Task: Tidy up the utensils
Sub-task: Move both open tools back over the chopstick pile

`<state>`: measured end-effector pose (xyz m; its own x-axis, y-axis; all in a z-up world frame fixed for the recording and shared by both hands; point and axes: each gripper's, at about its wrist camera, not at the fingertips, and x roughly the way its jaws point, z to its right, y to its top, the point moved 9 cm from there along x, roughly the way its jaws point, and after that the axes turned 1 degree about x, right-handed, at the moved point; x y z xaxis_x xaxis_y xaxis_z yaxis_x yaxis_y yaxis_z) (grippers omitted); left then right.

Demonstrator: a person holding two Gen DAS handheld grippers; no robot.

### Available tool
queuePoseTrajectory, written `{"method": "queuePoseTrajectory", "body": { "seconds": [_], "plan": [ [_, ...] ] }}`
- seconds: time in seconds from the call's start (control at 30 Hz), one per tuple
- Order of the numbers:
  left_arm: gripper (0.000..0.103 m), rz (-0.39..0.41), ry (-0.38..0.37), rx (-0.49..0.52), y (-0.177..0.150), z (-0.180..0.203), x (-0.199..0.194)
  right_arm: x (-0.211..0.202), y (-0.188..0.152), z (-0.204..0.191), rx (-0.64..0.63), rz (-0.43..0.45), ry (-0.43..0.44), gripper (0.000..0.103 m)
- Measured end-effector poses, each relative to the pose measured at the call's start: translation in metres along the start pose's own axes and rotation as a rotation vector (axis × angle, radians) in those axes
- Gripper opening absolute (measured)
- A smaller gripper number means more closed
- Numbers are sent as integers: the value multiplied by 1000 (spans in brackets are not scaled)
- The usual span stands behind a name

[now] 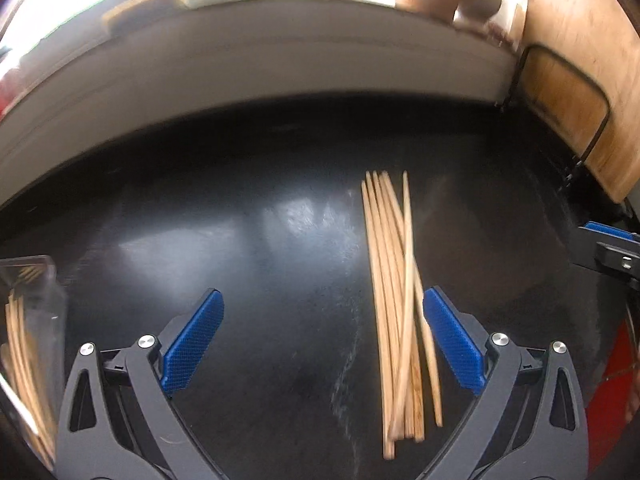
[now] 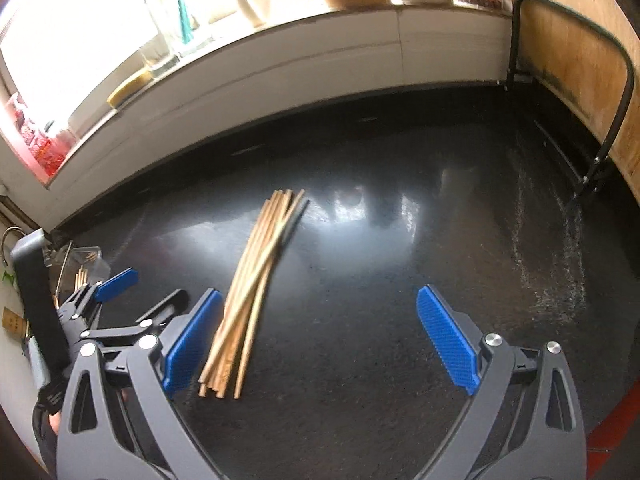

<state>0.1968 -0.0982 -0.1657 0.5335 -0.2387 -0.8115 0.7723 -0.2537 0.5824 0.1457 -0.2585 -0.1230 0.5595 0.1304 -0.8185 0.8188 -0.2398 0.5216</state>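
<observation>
A clear container (image 1: 30, 280) at the counter's left held several chopsticks (blurred). Loose chopsticks (image 1: 396, 312) lay bundled on the black counter (image 1: 260, 240). The left gripper (image 1: 322, 332) and right gripper (image 2: 320, 336) were both spread wide, empty

Home kitchen: black countertop (image 2: 400, 280), wooden chopsticks (image 2: 248, 284), cutting board (image 2: 560, 40) in rack, jars on sunlit windowsill (image 2: 280, 52).

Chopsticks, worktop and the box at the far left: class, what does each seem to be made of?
Chopsticks: likely bamboo or wood, pale tan, matt, faint grain.
Worktop: dark, polished, perhaps stone; it mirrors the window light.
Box: clear plastic, seemingly; chopsticks show through its wall.
</observation>
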Motion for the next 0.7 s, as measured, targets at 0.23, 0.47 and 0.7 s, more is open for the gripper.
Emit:
{"method": "queuePoseTrajectory", "body": {
  "seconds": [0.23, 0.47, 0.7],
  "plan": [
    [97, -75, 0, 7, -2, -4, 47, 35, -2, 2, -4, -53, -29, 95],
    [97, -71, -10, 44, 3, -10, 58, 58, -10, -7, -49, -92, -41, 95],
    [97, -76, -24, 77, 13, -12, 66, 62, -5, -9, -61, -88, -56, 95]
  ]
}}
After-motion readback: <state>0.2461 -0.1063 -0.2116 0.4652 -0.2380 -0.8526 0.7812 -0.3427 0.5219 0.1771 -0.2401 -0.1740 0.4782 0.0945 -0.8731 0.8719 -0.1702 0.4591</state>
